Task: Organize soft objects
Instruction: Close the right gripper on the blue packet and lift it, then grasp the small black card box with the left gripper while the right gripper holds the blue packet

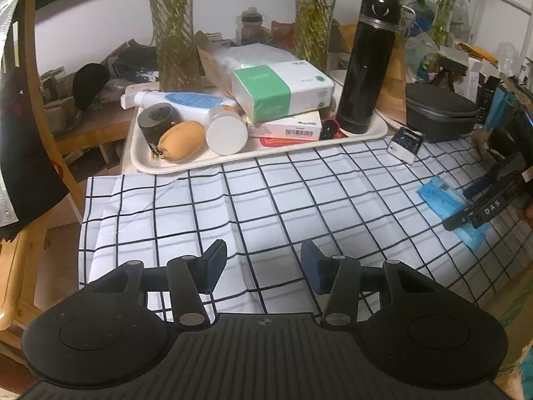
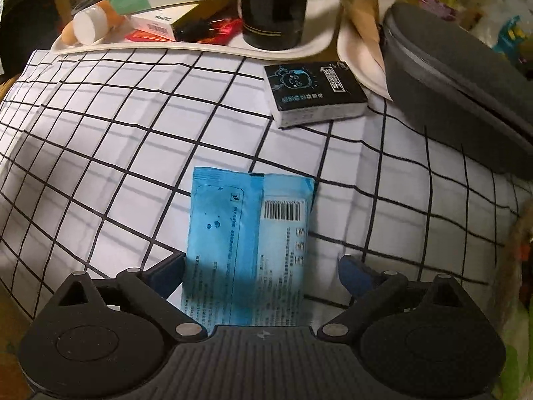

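My right gripper (image 2: 263, 275) straddles the blue wipes pack (image 2: 250, 233), jaws wide, not pinching. The pack's long axis runs along my fingers, toward the tray (image 2: 200, 48). My left gripper (image 1: 263, 266) hovers half-open, empty.

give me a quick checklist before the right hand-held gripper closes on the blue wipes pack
1. Blue wipes pack lies between the fingers of the right hand-held gripper: ok.
2. Right jaws are open wider than the pack: ok, with a gap on the right side.
3. Pack centred in the jaws: not ok, it sits against the left finger.
4. Pack lies flat on the checked cloth: ok.
5. Black tissue pack is clear of the grasp: ok.
6. Left hand-held gripper is empty and apart: ok.
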Tool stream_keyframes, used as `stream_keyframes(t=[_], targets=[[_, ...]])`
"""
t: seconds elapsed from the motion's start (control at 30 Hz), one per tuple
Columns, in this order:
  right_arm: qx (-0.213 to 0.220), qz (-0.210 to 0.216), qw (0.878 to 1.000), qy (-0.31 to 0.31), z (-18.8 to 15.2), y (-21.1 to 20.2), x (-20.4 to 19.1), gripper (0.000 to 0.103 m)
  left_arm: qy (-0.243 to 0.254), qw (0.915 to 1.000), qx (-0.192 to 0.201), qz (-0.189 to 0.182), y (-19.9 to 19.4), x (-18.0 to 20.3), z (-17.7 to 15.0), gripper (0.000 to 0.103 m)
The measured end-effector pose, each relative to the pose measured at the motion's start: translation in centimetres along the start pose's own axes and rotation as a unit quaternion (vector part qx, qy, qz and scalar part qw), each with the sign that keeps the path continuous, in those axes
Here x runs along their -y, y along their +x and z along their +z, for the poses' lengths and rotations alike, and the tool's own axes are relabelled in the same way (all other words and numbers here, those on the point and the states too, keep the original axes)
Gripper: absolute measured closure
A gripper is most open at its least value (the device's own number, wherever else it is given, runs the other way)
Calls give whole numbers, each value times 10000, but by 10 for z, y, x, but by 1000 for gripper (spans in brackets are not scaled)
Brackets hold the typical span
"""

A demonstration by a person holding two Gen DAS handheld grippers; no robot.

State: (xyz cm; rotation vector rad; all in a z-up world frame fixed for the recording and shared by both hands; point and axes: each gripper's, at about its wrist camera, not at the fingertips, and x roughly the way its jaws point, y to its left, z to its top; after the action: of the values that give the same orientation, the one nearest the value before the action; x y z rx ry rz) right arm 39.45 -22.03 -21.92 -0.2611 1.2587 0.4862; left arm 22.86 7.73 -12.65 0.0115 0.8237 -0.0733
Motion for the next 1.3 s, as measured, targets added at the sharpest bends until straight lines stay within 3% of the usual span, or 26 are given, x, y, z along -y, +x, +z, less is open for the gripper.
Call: stream_keyframes(t=[0.07,0.2,0.33,0.67,1.0,1.3], targets=[[-56,-47,9999,133,-1,-2,1,8,-88,9999,91,89,-2,-3,1,55],[-24,-97,9996,247,-1,-9,-1,32,-318,9994,87,128,-2,-11,3,55],[77,-76,9992,372,-4,-14,4,39,-241,9995,127,128,-2,-10,2,55],[611,-279,9968,434,-16,-59,0,39,15,9998,146,138,-18,4,2,55],[1078,-335,9903,809,-36,-101,16,39,571,9981,228,-57,-54,35,48,55],[1337,-465,9850,989,-58,-127,23,39,988,9941,-84,-436,-42,79,95,55]])
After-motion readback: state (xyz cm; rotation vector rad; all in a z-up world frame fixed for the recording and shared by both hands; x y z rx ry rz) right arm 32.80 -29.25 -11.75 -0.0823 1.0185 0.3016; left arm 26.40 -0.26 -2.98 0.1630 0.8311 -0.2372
